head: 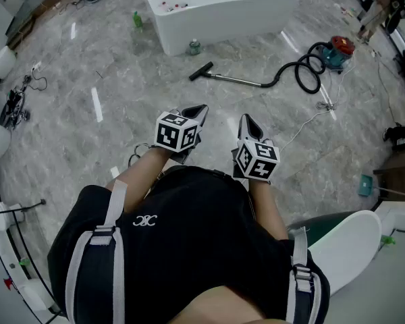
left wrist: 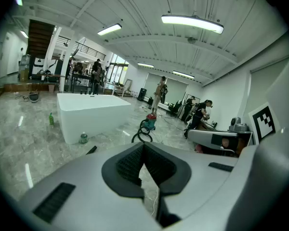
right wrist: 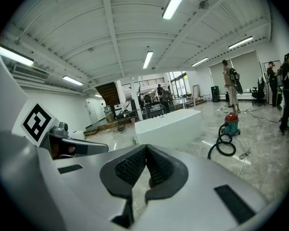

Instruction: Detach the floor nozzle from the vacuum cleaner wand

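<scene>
The vacuum cleaner is red and teal and stands on the marble floor at the far right. Its black hose coils and leads to a metal wand. The wand ends in a black floor nozzle, still joined to it. Both grippers are held close to the person's body, well short of the nozzle. My left gripper is shut and empty, and so is my right gripper. From the left gripper I see the vacuum cleaner and the nozzle. From the right gripper I see the vacuum cleaner and hose.
A large white tub-shaped block stands behind the nozzle, with a green bottle and a can beside it. A white cable trails across the floor at right. White furniture is close at lower right. People stand far off.
</scene>
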`<state>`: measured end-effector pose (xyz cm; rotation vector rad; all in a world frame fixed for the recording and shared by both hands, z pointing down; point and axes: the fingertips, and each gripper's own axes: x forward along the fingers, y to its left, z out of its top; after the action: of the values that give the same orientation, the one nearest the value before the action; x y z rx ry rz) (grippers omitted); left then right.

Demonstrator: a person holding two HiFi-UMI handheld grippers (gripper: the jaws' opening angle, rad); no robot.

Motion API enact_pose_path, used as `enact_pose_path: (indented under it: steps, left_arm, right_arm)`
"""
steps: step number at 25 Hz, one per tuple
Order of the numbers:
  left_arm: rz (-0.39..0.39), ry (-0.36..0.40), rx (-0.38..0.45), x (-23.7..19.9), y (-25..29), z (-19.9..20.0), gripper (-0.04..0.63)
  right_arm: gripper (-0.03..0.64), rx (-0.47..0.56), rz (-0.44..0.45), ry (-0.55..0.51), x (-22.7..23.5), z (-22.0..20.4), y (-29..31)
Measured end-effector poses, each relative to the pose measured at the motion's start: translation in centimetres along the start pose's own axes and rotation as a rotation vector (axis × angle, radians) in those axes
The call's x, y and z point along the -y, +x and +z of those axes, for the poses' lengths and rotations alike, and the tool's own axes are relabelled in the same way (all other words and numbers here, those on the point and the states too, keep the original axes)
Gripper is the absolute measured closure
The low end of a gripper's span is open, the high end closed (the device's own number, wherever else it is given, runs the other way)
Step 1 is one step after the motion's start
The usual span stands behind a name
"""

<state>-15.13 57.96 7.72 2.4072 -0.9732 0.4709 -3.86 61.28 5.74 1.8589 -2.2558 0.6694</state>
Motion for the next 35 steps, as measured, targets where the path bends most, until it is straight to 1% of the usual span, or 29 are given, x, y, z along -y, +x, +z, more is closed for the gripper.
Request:
enact_pose_path:
  steps: [8, 12, 17, 21, 24, 28, 31, 35]
  left_arm:
    - [0.018, 0.003, 0.029, 2.8, 2.7, 0.1, 0.598]
    - [0.018, 0.037, 0.013, 3.8, 3.9, -0.3, 0.598]
    - [0.002, 0.033, 0.004, 4.0, 6.0, 0.5, 0.598]
    - [-0.007, 0.037, -0.007, 3.0, 8.5, 1.1, 0.598]
    - [-0.014, 0.029, -0.015, 1.8, 11.1, 2.4, 0.598]
    - [-0.033, 0.049, -0.029, -0.4, 14.7, 5.2, 0.598]
    - [-0.038, 0.063, -0.044, -2.8, 17.4, 7.8, 0.598]
    - [-0.037, 0.097, -0.044, -5.3, 21.6, 12.5, 0.598]
  right_arm:
    - [0.607, -0.017, 0.032, -0.015, 3.3, -0.7, -0.8]
    - [0.607, -0.026, 0.048, -0.049, 3.8, -0.6, -0.7]
    - [0.607, -0.033, 0.048, -0.036, 5.4, -0.1, 0.6]
    - [0.607, -0.043, 0.033, -0.039, 7.1, 0.4, 2.6]
    - [0.607, -0.046, 0.020, -0.040, 8.7, 1.4, 4.8]
    - [0.607, -0.040, -0.005, -0.030, 10.7, 3.6, 9.0]
    - [0.607, -0.040, -0.026, -0.012, 12.2, 5.7, 12.8]
    - [0.607, -0.016, -0.028, 0.008, 14.8, 9.5, 18.2]
